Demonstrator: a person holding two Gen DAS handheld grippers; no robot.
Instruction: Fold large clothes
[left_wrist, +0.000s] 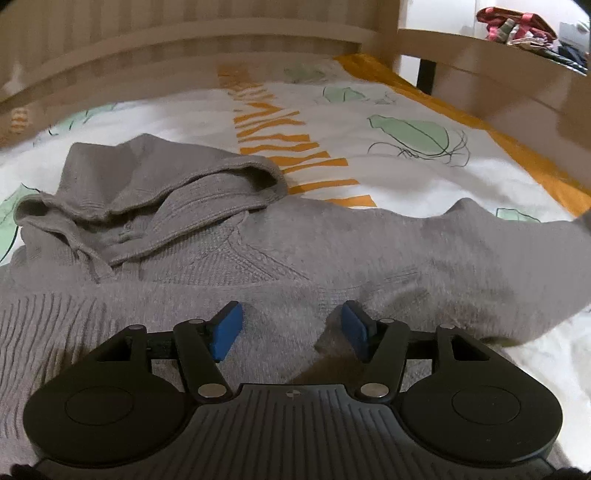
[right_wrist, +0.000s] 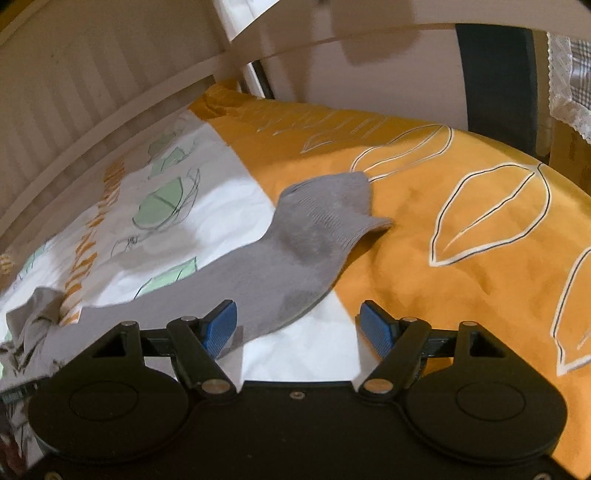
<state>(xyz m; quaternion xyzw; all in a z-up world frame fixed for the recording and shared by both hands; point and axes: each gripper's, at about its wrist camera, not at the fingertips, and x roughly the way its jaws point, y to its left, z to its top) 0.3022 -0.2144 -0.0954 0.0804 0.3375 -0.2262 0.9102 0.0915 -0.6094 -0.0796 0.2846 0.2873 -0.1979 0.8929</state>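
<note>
A grey knitted hoodie (left_wrist: 258, 251) lies spread on the bed, its hood (left_wrist: 147, 192) bunched at the upper left with a drawstring hanging out. My left gripper (left_wrist: 291, 314) hovers low over the hoodie's body, open; the blue pads (left_wrist: 225, 332) stand apart with only fabric below them. In the right wrist view one grey sleeve (right_wrist: 295, 240) stretches diagonally across the bedding, with its cuff (right_wrist: 332, 195) on the orange part. My right gripper (right_wrist: 298, 314) is open just over the sleeve's lower edge, its left pad (right_wrist: 219, 328) above the fabric, and holds nothing.
The bed cover (left_wrist: 406, 177) is white with green leaf prints and an orange border (right_wrist: 443, 258). A beige slatted headboard (left_wrist: 184, 44) runs along the far side. A pile of colourful clothes (left_wrist: 517, 22) sits on a ledge at the upper right. A dark upright object (right_wrist: 495, 74) stands beyond the bed.
</note>
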